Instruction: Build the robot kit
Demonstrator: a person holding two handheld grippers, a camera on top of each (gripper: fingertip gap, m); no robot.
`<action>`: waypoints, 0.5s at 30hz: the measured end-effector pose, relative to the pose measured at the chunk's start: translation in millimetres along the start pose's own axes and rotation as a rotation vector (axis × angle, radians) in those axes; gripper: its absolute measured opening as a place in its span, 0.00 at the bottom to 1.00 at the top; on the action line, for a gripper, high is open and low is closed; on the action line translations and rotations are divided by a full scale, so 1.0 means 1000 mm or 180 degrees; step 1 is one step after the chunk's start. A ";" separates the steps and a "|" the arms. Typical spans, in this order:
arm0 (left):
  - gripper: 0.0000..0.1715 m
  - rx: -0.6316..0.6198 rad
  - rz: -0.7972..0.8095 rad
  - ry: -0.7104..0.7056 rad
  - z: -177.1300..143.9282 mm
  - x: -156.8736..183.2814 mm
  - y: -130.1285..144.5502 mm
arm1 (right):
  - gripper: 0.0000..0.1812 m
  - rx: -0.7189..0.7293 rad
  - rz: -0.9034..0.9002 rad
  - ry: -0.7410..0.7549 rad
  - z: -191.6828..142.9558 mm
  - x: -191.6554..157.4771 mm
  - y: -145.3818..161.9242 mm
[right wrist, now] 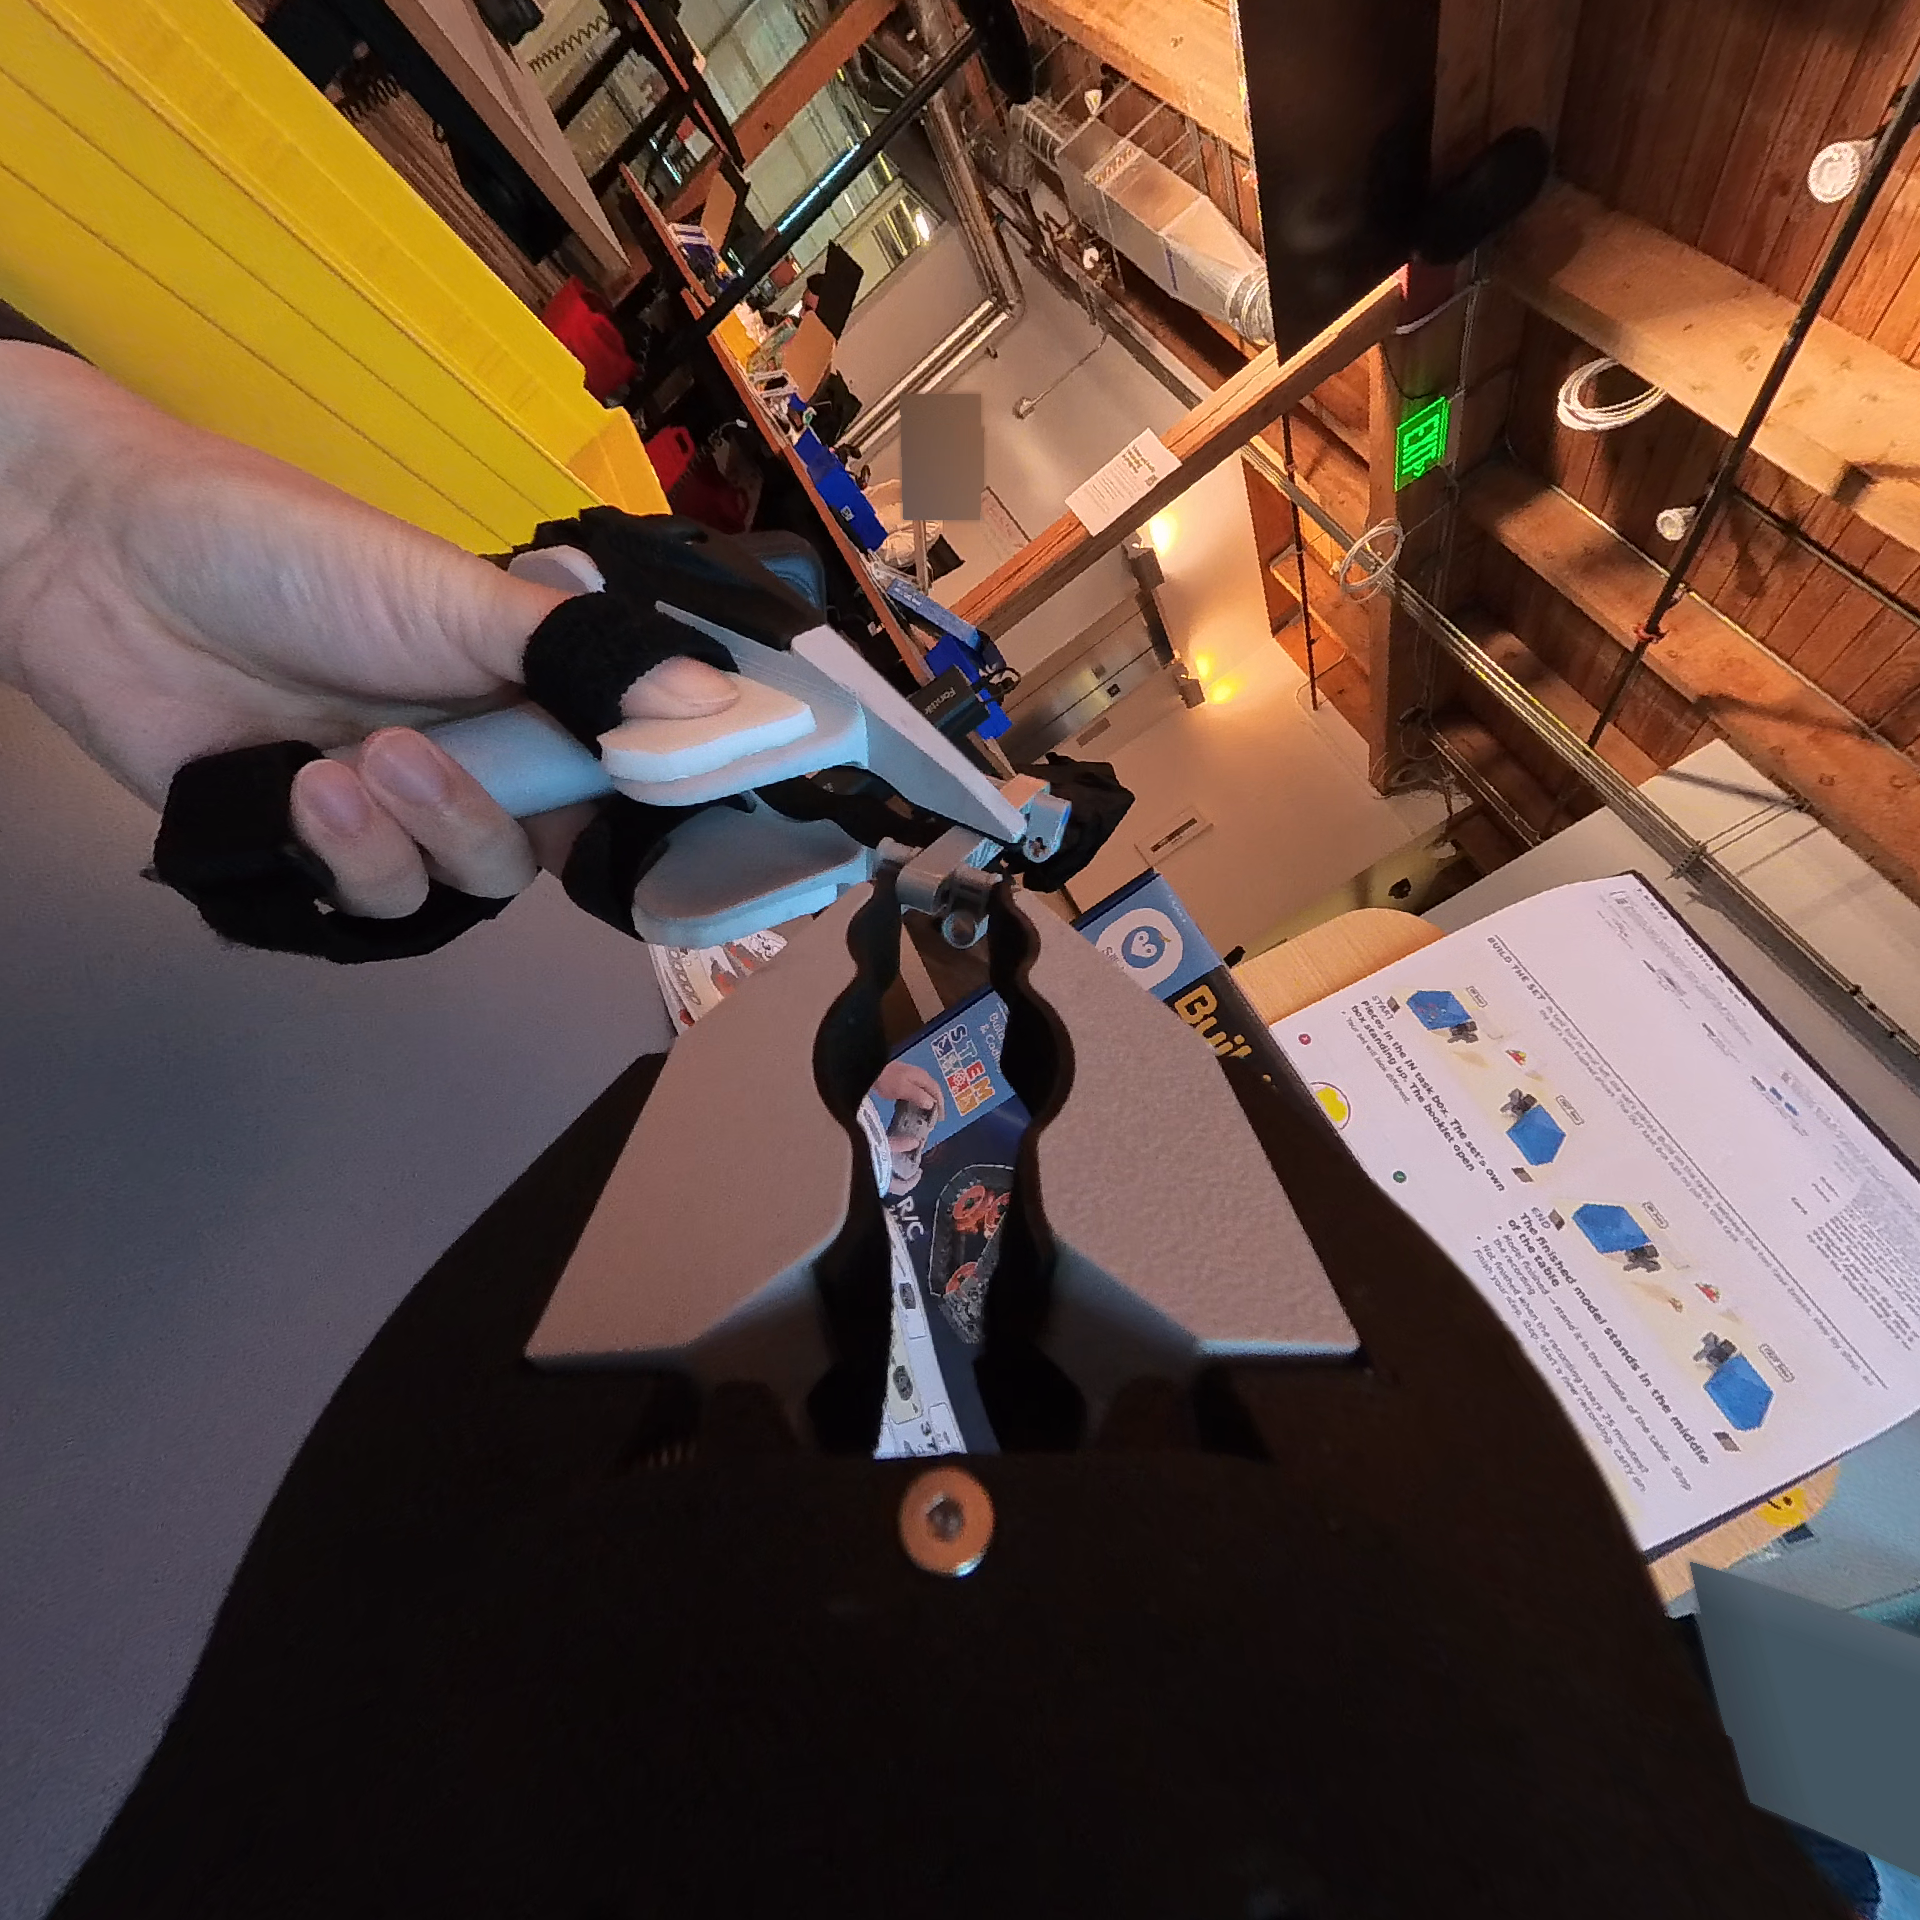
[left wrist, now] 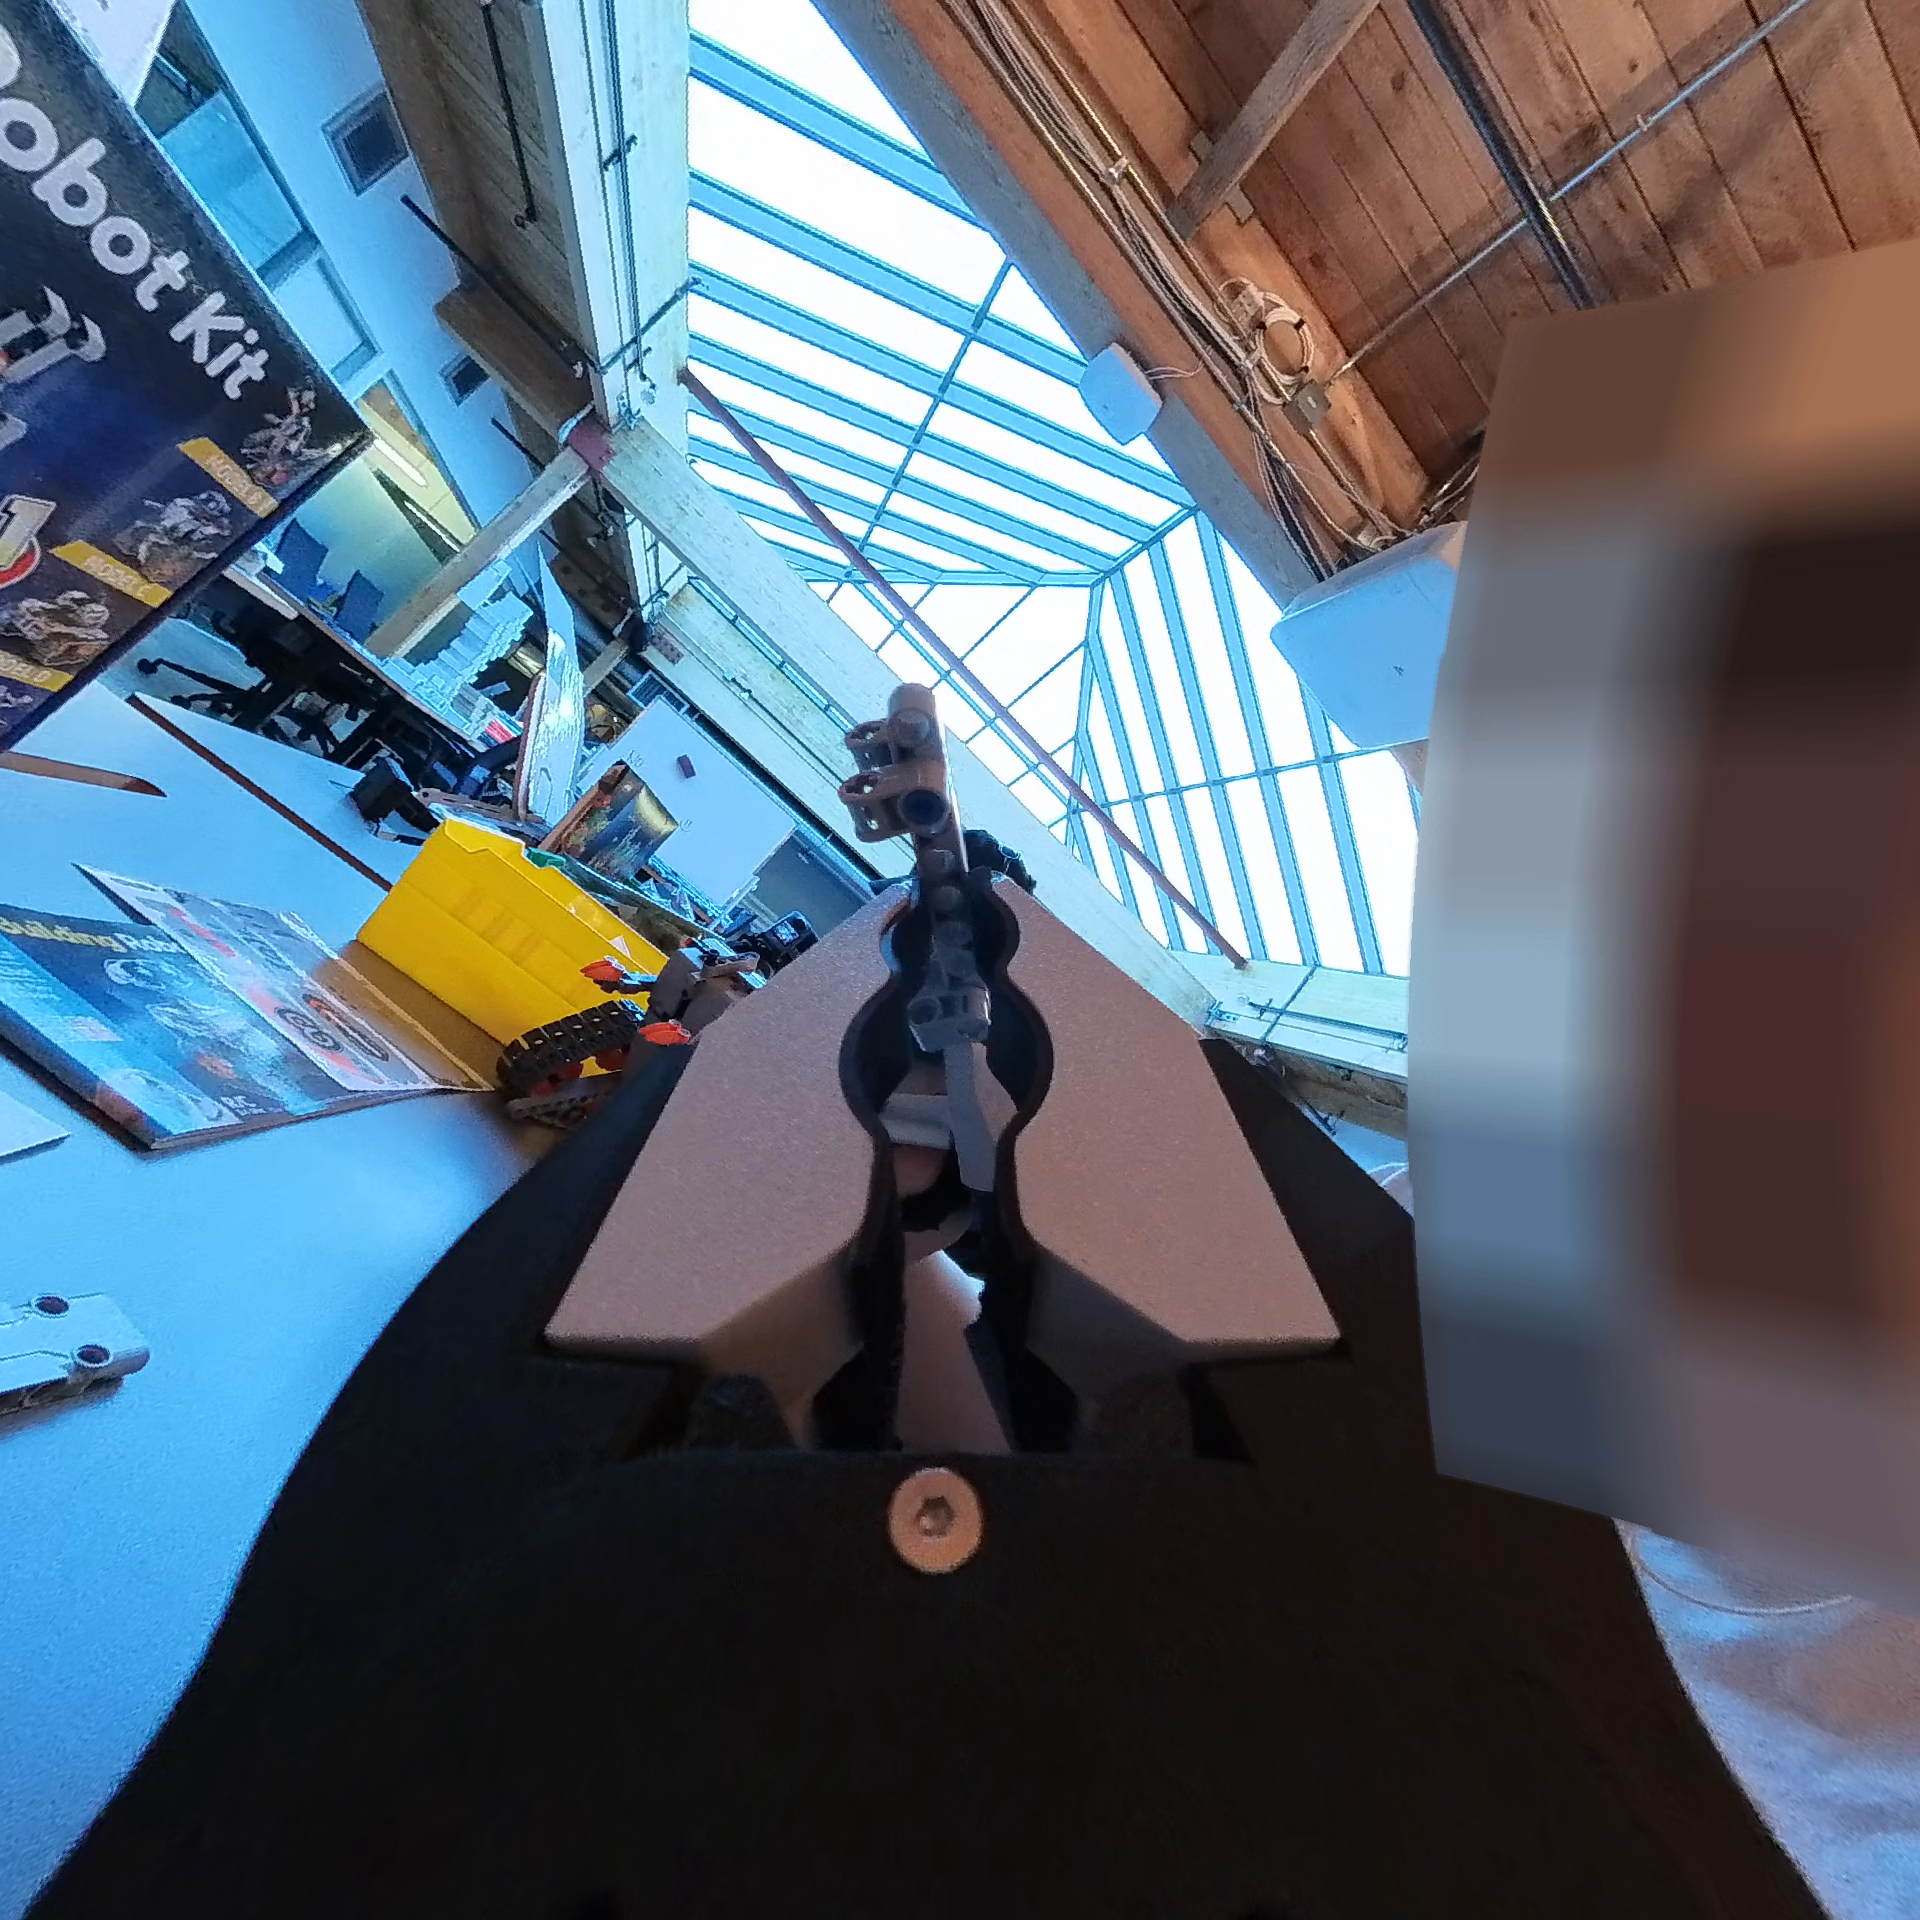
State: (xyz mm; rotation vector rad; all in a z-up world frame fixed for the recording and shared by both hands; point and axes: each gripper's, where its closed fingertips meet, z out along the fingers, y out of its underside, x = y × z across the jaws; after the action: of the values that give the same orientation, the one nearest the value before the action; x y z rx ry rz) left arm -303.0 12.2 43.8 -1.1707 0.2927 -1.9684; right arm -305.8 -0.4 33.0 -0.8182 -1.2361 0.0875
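My left gripper [left wrist: 940, 894] is shut on a grey holed beam [left wrist: 940, 831] and points up at a skylight. The beam sticks out past the fingertips, with brown connectors [left wrist: 878, 779] at its top. In the right wrist view this left gripper [right wrist: 1023, 831] is held by a hand [right wrist: 260, 644] and comes in from the left. My right gripper [right wrist: 940, 904] is closed on a small grey connector piece [right wrist: 935, 883], right against the left gripper's tips. A black strap [right wrist: 1081, 810] lies just beyond them.
On the white table [left wrist: 260, 1299] lie an open booklet [left wrist: 208, 1018], a yellow bin [left wrist: 499, 925], a tracked model with orange parts [left wrist: 592, 1039] and a loose grey beam [left wrist: 62, 1351]. A kit box [left wrist: 135, 395] stands at left. A printed instruction sheet [right wrist: 1621, 1174] lies at right. Both grippers' tips are close together, under 4 cm apart.
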 end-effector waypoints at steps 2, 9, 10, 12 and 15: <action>0.03 0.0005 -0.0016 0.0007 0.000 0.000 0.000 | 0.09 -0.0022 0.0003 -0.0002 0.001 0.000 0.001; 0.03 0.0152 0.0170 0.0184 0.002 0.015 -0.016 | 0.18 0.0225 0.0490 0.0260 0.001 0.013 -0.005; 0.03 0.0185 0.0175 0.0161 0.000 0.014 -0.018 | 0.18 0.0267 0.0557 0.0246 0.001 0.013 -0.007; 0.03 0.0202 0.0158 0.0120 -0.002 0.012 -0.019 | 0.22 0.0294 0.0653 0.0279 0.003 0.013 -0.010; 0.03 0.0261 0.0124 -0.0120 -0.003 0.000 -0.019 | 0.23 0.0185 0.0661 0.0267 0.009 0.008 -0.009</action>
State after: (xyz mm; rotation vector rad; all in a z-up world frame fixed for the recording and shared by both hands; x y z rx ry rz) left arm -315.4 23.6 53.1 -1.1399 0.2117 -1.9044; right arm -313.6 1.5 45.1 -0.8890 -1.0627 0.2536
